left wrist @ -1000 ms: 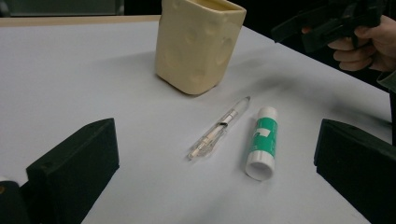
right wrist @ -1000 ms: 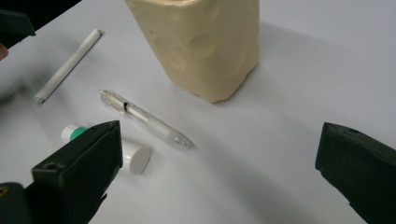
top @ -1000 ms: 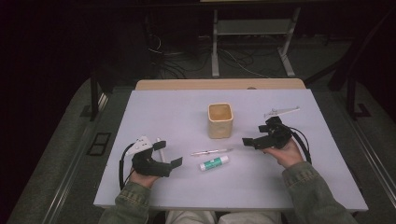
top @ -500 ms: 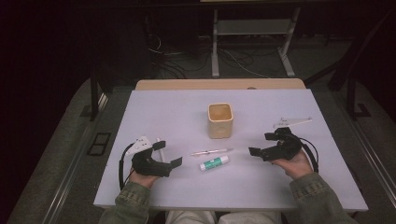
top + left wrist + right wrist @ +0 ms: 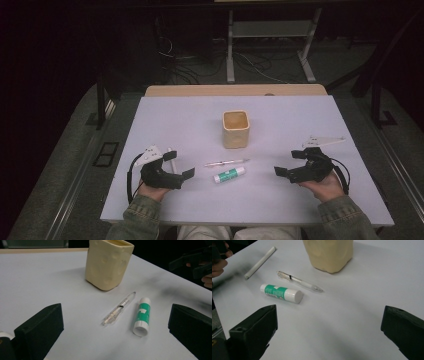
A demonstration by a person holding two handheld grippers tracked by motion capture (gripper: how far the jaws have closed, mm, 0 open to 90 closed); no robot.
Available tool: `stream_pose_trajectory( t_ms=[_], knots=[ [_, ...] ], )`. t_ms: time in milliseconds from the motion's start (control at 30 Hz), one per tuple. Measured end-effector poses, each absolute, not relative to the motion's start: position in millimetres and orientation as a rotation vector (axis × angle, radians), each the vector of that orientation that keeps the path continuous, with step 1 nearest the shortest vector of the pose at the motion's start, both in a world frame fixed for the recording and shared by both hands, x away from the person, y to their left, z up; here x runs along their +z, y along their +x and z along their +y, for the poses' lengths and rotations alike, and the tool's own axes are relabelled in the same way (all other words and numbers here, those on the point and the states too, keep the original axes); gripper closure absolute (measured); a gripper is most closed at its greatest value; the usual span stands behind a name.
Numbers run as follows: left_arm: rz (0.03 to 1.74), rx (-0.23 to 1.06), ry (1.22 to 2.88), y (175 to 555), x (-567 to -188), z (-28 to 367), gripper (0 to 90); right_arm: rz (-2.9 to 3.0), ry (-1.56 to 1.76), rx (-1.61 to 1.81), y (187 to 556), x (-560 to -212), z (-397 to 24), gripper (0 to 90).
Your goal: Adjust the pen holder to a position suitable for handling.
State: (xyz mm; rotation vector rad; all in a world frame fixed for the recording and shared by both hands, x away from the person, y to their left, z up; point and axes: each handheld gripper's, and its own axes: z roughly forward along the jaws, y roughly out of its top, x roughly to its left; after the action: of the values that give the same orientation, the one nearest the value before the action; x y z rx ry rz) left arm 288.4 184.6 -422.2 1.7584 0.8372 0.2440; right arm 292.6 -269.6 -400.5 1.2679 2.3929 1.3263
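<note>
Both tools empty, jaws wide apart. Left tool [image 5: 182, 165] sits low at the counter [image 5: 165, 115] front-left; right tool [image 5: 290, 162] at front-right. Glue stick [image 5: 229, 174] w/ green label lies flat btwn them, nearer the left tool, well apart from both. Clear pen [image 5: 226, 162] lies just behind the glue stick, not touching it. Cream cup [image 5: 235, 129] stands upright farther back, centre. White rolled stick [image 5: 260, 262] lies by the left tool.

Dim room, table [image 5: 165, 120] lit, bg dark.
</note>
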Motion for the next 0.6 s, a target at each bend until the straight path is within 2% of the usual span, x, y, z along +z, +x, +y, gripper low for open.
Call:
stream_pose_trajectory(
  t_ms=[600],
  knots=[
    [0.865, 0.249, 1.737, 290, -417, 192, 0.0, 2.363, 1.283, 1.318, 268, -413, -284, 0.4]
  ],
)
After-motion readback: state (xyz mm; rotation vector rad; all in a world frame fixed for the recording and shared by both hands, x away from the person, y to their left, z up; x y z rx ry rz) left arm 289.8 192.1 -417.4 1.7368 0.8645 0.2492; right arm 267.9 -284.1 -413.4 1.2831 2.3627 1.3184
